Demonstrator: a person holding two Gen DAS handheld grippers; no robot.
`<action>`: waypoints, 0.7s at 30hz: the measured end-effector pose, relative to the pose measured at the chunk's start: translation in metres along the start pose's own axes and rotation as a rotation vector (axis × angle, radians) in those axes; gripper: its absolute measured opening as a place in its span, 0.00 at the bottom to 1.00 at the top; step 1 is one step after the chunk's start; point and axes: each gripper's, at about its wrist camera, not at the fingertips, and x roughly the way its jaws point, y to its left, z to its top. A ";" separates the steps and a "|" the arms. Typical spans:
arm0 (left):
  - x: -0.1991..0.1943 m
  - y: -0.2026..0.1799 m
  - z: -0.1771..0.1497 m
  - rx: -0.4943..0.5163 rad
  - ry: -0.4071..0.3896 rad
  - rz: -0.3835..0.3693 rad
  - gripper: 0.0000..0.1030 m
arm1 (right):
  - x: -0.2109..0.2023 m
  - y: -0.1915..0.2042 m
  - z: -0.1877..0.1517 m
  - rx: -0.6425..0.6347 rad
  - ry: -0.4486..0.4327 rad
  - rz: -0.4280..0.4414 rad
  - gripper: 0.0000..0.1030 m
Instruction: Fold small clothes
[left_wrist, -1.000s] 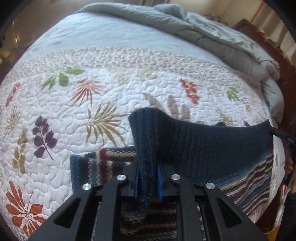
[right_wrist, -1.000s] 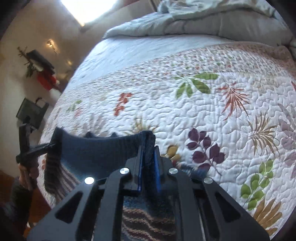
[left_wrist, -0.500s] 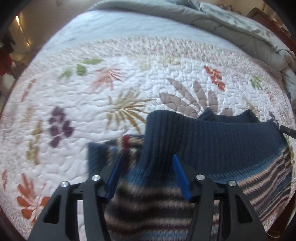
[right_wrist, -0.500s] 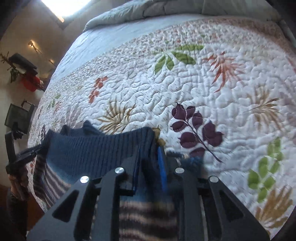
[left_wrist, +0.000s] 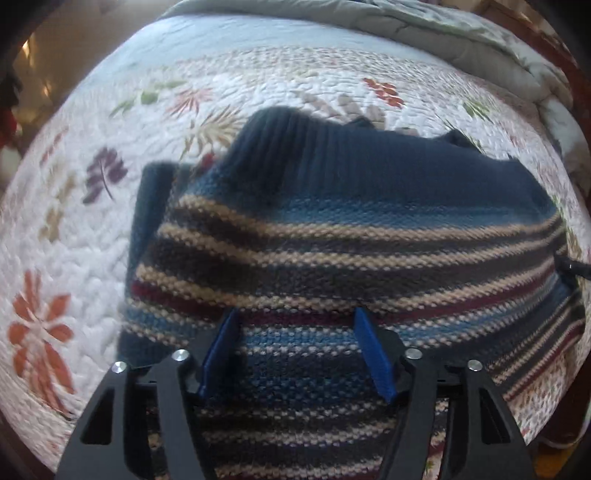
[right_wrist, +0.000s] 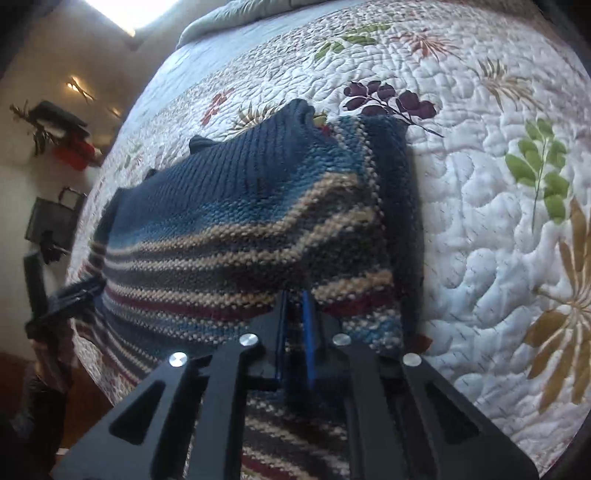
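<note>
My left gripper (left_wrist: 295, 350) has just been opening — fingers wide, sweater (left_wrist: 351, 240) released beneath them. My right gripper (right_wrist: 295, 325) has its fingers pinched narrow on the knit, steadying the fold. The sweater lies doubled over on the bed quilt (right_wrist: 498, 240).

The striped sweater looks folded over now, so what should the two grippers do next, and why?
Probably lift the left gripper clear: its jaws have just opened and stand apart over the sweater, gripping nothing. The right gripper looks shut, though whether on knit is unclear, so it likely opens next. The fold already lies on the quilt.
</note>
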 end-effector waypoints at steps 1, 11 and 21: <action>0.000 0.002 0.001 -0.013 0.000 -0.009 0.66 | -0.001 -0.003 0.000 0.020 -0.004 0.017 0.03; -0.033 -0.001 -0.011 -0.038 -0.038 0.057 0.71 | -0.073 0.008 -0.035 -0.021 -0.083 -0.058 0.45; -0.030 0.011 -0.029 -0.023 -0.045 0.123 0.72 | -0.068 -0.045 -0.071 0.152 -0.024 0.030 0.50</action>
